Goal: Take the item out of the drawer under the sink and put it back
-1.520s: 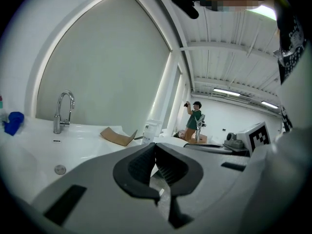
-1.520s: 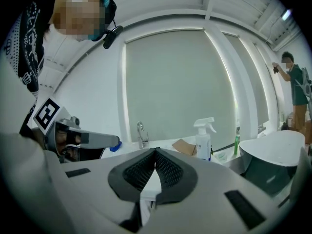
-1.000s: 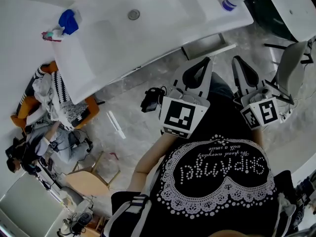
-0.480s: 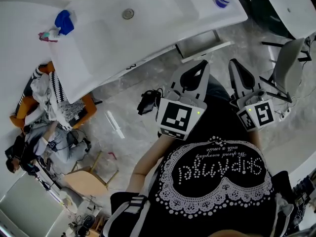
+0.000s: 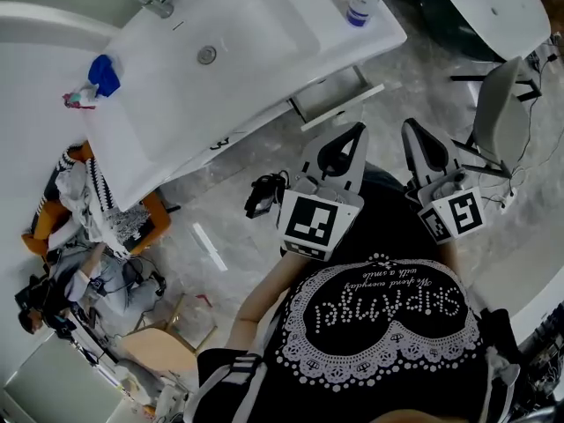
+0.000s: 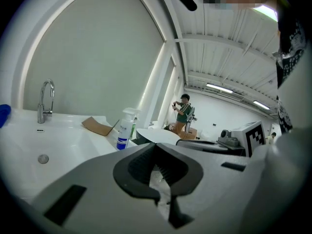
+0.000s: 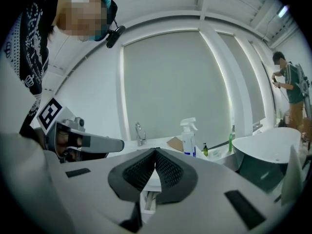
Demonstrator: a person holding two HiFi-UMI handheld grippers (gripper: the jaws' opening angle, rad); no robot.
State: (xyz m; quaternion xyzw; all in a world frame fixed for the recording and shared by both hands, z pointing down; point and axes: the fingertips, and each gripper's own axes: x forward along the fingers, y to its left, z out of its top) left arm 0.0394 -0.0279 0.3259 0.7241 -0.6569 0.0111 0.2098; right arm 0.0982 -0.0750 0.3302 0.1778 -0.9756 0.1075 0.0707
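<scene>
While the drawer (image 5: 344, 107) under the sink (image 5: 256, 25), upper centre, hides its item, weight and hold cannot be judged; the left tongs (image 5: 357, 129) and right tongs (image 5: 408, 125) are closed, empty.

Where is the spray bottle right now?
Head view, top centre: the spray bottle stands upright on the right end of the white sink top, right of the basin drain.

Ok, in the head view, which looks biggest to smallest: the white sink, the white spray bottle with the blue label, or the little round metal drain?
Largest: the white sink.
Next: the white spray bottle with the blue label, standing on the sink's corner.
Smallest: the round metal drain in the basin.
</scene>
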